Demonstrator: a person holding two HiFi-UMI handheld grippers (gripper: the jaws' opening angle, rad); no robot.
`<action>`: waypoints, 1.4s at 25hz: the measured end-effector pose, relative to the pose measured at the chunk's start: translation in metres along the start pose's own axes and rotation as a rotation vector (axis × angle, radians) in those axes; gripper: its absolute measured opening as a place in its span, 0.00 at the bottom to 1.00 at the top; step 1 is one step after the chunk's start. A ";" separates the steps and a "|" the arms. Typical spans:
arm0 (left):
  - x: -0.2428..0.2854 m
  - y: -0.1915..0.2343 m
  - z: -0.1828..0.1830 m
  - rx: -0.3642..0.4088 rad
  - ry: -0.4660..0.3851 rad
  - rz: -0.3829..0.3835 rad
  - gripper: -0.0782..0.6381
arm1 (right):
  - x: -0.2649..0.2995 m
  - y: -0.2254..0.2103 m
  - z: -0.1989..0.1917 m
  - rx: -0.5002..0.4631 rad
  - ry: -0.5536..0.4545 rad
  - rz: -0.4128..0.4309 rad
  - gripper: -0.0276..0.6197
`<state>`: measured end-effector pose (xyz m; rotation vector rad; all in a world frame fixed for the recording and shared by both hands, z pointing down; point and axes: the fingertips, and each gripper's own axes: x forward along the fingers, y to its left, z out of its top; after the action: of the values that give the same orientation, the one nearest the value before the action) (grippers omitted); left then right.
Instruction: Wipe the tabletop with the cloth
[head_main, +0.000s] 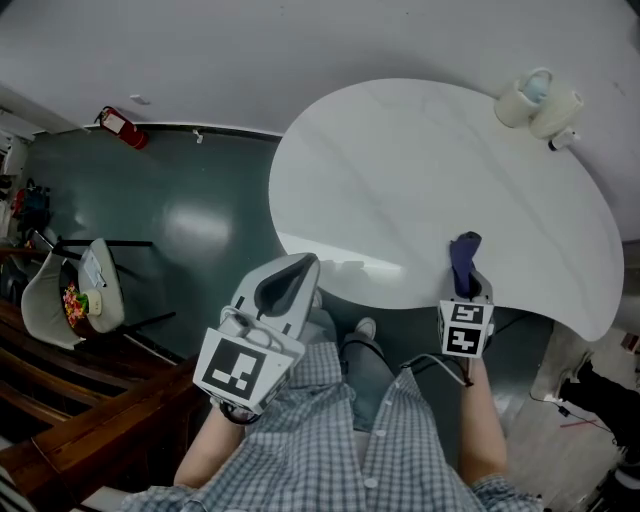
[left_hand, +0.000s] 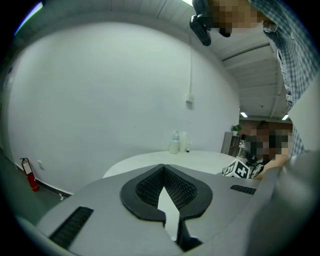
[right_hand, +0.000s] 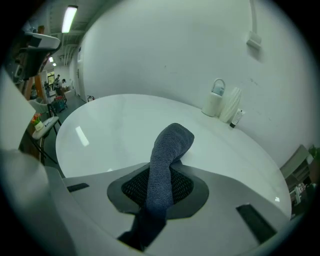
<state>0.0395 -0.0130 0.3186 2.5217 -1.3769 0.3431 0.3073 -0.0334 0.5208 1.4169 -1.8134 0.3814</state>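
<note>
The right claw (head_main: 467, 292) is clamped on the dark blue cloth (right_hand: 167, 150), which sticks out ahead of the jaws and curls over at its tip, above the near edge of the white table (head_main: 400, 180). I can't tell whether the tip touches the top. The left claw (left_hand: 163, 167) has its jaws together at the tips with nothing between them, and hangs off the table's near edge, over the floor. A white jug (right_hand: 215, 97) stands at the far edge, and a fire extinguisher (head_main: 122, 127) sits by the wall.
</note>
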 end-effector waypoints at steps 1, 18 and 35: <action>0.000 0.005 0.000 -0.001 0.006 0.000 0.12 | 0.002 0.002 -0.001 0.018 0.006 -0.002 0.14; 0.001 0.079 0.004 0.004 0.006 -0.060 0.12 | 0.004 0.071 0.016 0.315 0.031 0.013 0.14; -0.009 0.133 0.002 0.021 0.006 -0.071 0.12 | 0.009 0.188 0.065 0.404 -0.015 0.158 0.14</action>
<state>-0.0769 -0.0763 0.3274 2.5769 -1.2844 0.3519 0.1085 -0.0200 0.5275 1.5463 -1.9401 0.8593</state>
